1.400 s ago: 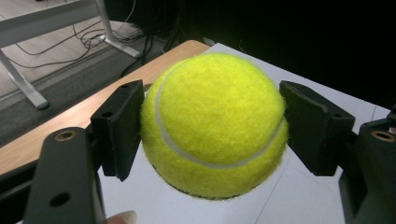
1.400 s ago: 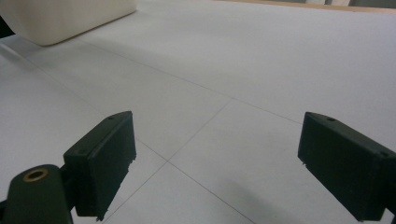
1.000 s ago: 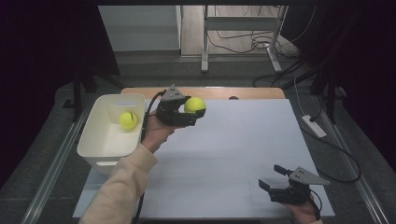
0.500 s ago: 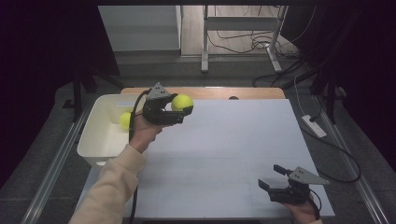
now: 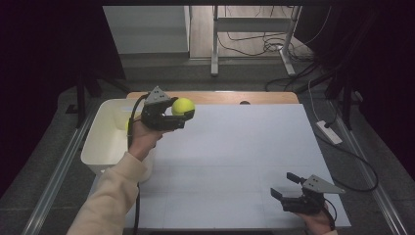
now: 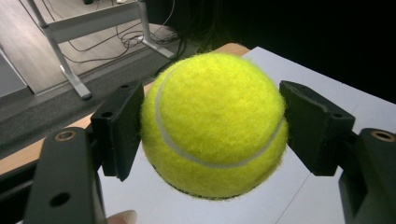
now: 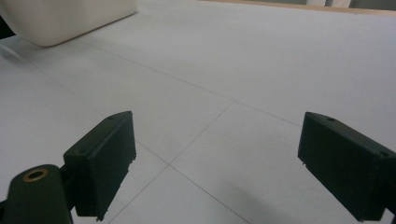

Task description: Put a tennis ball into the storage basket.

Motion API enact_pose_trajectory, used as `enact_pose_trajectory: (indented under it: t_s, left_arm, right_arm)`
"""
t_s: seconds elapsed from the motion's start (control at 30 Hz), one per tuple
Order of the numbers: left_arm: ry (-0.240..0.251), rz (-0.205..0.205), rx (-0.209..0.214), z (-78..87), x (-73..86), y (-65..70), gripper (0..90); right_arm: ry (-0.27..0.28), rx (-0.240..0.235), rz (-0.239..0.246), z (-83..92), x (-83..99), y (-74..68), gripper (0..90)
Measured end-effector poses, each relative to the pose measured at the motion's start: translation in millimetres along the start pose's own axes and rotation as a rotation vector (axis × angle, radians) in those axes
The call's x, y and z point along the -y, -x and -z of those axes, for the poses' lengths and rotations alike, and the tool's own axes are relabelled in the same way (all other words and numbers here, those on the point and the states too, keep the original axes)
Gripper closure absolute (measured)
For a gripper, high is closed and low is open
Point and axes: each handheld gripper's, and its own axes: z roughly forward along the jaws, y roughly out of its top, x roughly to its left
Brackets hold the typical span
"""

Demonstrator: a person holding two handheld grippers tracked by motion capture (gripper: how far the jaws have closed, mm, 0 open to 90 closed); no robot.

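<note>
Left gripper (image 5: 183,115) clamps a tennis ball (image 5: 182,106) near the table's (image 5: 235,161) far-left corner, beside the white bin (image 5: 105,142); right gripper (image 5: 288,188) sits wide open and empty, near-right corner.

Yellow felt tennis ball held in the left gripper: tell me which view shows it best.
The left gripper view: the yellow felt tennis ball appears close up, seam visible, pinched between both black fingers. The high view shows it small; the right gripper view looks across bare tabletop.
</note>
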Motion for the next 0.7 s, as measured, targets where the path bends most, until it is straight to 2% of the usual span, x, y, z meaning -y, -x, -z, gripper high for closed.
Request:
enact_pose_trajectory:
  t_s: [0.7]
  left_arm:
    - [0.008, 0.012, -0.049, 14.9, 1.1, -13.3, 27.0]
  right_arm:
    - [0.002, -0.001, 0.001, 0.4, -0.2, -0.1, 10.9]
